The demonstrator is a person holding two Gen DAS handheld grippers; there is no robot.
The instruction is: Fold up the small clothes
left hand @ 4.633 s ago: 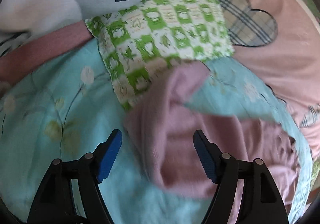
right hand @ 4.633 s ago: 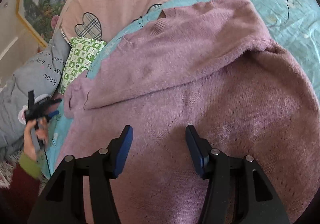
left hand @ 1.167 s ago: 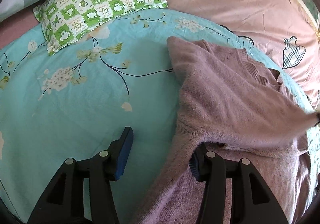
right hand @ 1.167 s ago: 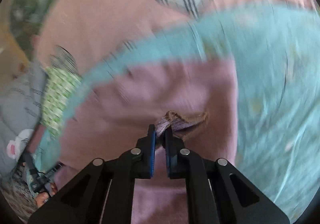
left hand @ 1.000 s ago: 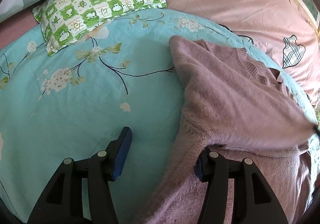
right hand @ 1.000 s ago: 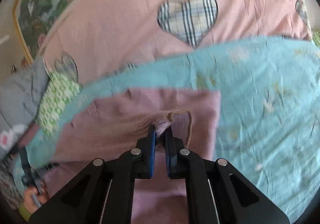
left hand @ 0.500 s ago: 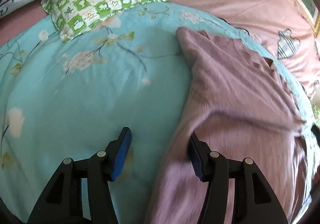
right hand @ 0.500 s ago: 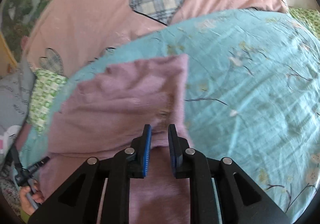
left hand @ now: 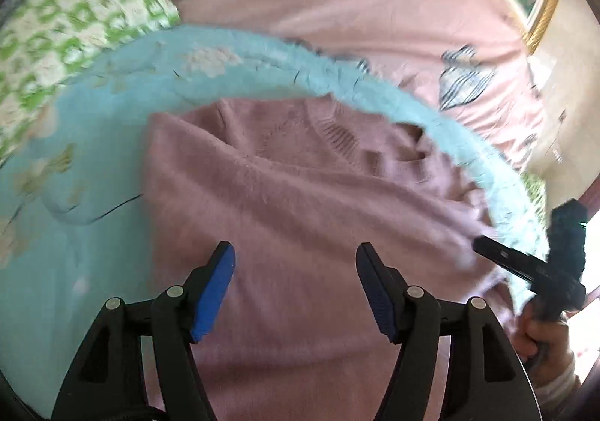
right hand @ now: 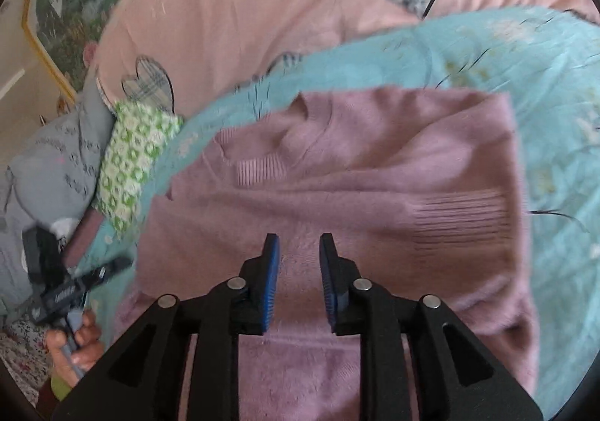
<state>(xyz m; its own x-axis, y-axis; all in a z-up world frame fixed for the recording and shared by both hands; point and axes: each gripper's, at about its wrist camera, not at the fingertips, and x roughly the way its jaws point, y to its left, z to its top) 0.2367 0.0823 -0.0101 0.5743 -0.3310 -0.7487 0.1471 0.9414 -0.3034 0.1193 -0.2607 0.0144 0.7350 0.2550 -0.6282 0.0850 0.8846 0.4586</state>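
Jaws spread on left gripper (left hand: 296, 286) & right gripper (right hand: 299, 278) — both empty, over mauve sweater (right hand: 337, 173).

Sweater (right hand: 337, 177) on bedspread (right hand: 525, 53) — pillow (right hand: 131, 158) left.

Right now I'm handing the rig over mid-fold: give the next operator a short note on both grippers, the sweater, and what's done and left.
Left gripper: open, empty, over the sweater's body.
Right gripper: jaws apart, holding nothing, over the sweater's middle.
Sweater: mauve knit, flat on the teal floral sheet, collar toward the pink duvet.
Done: both sleeves lie folded across the chest, ribbed cuffs on top.
Left: probably fold the hem end up toward the collar, then tidy.
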